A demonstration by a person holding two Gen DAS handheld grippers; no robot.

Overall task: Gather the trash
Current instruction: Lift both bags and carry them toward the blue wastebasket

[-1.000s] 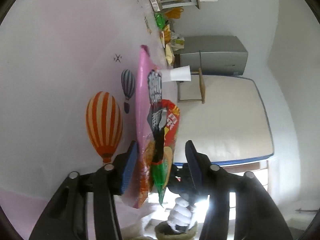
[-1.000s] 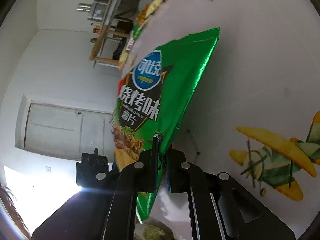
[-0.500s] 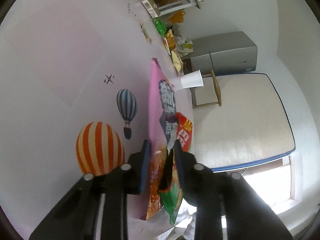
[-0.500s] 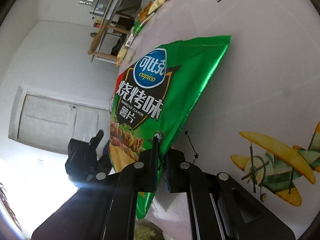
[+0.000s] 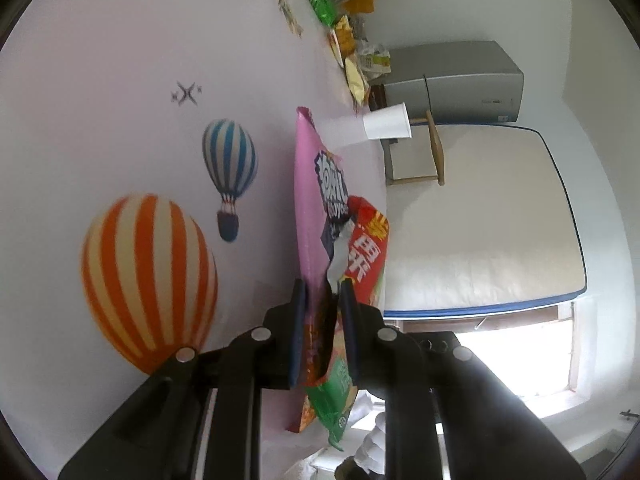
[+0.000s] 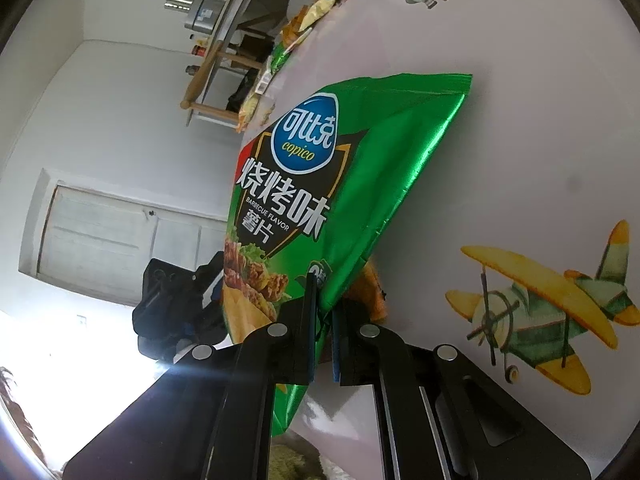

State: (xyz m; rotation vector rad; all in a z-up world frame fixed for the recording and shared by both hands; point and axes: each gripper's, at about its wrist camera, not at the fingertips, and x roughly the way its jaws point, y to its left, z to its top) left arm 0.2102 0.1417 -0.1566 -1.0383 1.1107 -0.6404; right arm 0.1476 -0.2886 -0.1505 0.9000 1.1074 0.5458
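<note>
I see left gripper (image 5: 323, 292) jaws just closing, clamping pink snack bag (image 5: 310, 200) | right gripper (image 6: 323, 294) clenched on green chip bag (image 6: 340, 176) | both over bench (image 5: 100, 80)

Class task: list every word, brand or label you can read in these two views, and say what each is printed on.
"copico": blue badge on the green chip bag.
"BARBECUE FLAVOR": same bag, under large Chinese characters.
Pink snack bag: Chinese characters and small Latin lettering, too blurred to read.
Red packet: Chinese characters only.

Tablecloth (image 5: 100, 80): pale pink, printed with orange-striped and blue-striped balloons and a yellow-green biplane (image 6: 552, 312). Chip bag (image 6: 340, 184): metallic green, blue oval logo. Snack bag (image 5: 308, 200): pink. Cup (image 5: 388, 122): white.
</note>
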